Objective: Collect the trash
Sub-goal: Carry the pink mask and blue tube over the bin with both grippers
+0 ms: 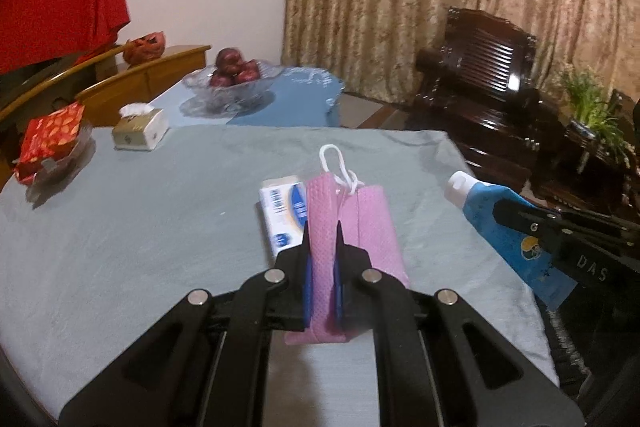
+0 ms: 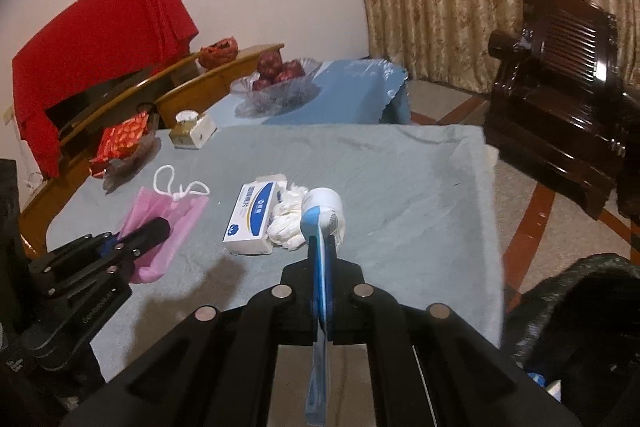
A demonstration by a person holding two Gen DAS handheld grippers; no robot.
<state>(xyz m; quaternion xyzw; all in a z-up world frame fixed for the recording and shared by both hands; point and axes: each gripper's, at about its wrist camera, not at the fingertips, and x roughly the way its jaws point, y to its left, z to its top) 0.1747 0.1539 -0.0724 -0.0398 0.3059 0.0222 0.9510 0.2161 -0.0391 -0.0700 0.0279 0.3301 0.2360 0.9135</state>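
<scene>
My left gripper is shut on a pink face mask with white ear loops, held just above the grey tablecloth; the gripper and mask also show in the right wrist view. My right gripper is shut on a blue and white squeeze tube with a white cap, also seen in the left wrist view. A white and blue box lies on the table between the grippers, also in the left wrist view. White crumpled gloves lie beside the box.
A tissue box, a red snack packet on a glass dish and a glass bowl of red fruit stand at the far side. A dark wooden armchair stands to the right. A black bag sits at lower right.
</scene>
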